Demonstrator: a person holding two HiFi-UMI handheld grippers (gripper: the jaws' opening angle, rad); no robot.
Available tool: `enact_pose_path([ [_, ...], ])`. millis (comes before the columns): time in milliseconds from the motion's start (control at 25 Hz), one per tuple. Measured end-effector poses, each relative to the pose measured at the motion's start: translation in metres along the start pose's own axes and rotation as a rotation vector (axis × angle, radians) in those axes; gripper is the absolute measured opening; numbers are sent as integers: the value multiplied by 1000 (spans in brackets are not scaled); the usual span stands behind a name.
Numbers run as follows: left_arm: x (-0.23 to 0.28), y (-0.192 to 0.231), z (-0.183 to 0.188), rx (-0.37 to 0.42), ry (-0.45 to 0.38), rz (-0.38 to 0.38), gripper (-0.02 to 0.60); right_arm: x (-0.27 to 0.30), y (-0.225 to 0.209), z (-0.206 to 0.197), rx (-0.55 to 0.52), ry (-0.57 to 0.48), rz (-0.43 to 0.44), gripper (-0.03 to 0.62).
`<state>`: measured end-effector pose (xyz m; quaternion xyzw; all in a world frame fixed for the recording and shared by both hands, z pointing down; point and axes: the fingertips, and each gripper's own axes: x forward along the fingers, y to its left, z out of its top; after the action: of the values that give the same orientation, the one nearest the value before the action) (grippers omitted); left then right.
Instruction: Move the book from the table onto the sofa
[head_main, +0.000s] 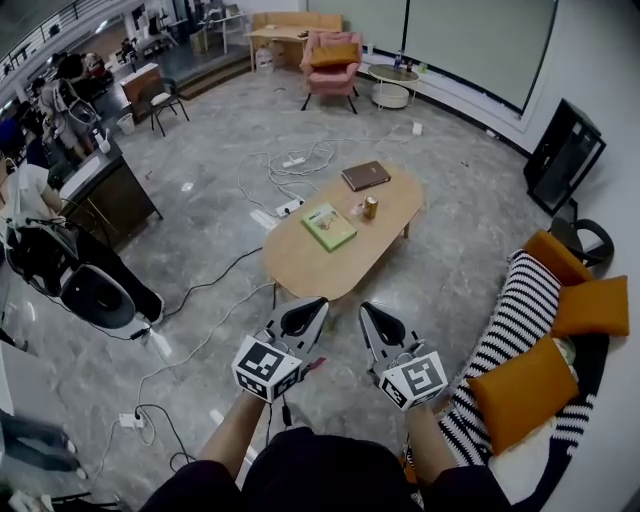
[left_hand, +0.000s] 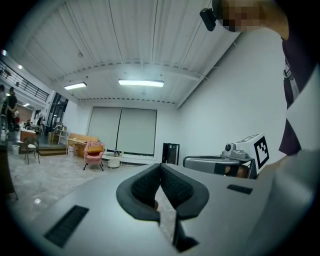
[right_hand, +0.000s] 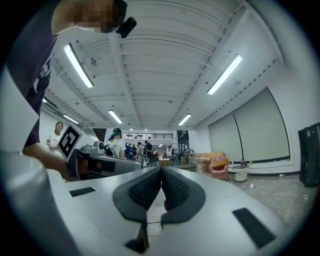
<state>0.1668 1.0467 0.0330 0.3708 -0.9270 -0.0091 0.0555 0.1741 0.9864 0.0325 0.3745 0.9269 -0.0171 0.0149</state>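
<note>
Both claws clenched, empty, short of the surface
The left claw (head_main: 316, 306) and right claw (head_main: 368, 312) are well apart from the green book (head_main: 328, 226) on the surface (head_main: 300, 265); the can (head_main: 370, 207) just beside it could be tipped, and the brown book (head_main: 366, 175) beyond invites a wrong pick

Pale grey left gripper (head_main: 318, 305), right gripper (head_main: 366, 310), black ribbed pads (left_hand: 145, 187), marker cubes (head_main: 262, 368) (black-and-white squares), dark clothing (head_main: 330, 475)
</note>
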Motion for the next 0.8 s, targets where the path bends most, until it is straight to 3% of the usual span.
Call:
enact_pose_path([
  [440, 43, 20, -21, -17, 49, -1, 15, 14, -44, -29, 59, 38, -30, 25],
  [800, 89, 81, -35, -51, 79, -17, 15, 72, -91, -55, 102, 82, -63, 25],
])
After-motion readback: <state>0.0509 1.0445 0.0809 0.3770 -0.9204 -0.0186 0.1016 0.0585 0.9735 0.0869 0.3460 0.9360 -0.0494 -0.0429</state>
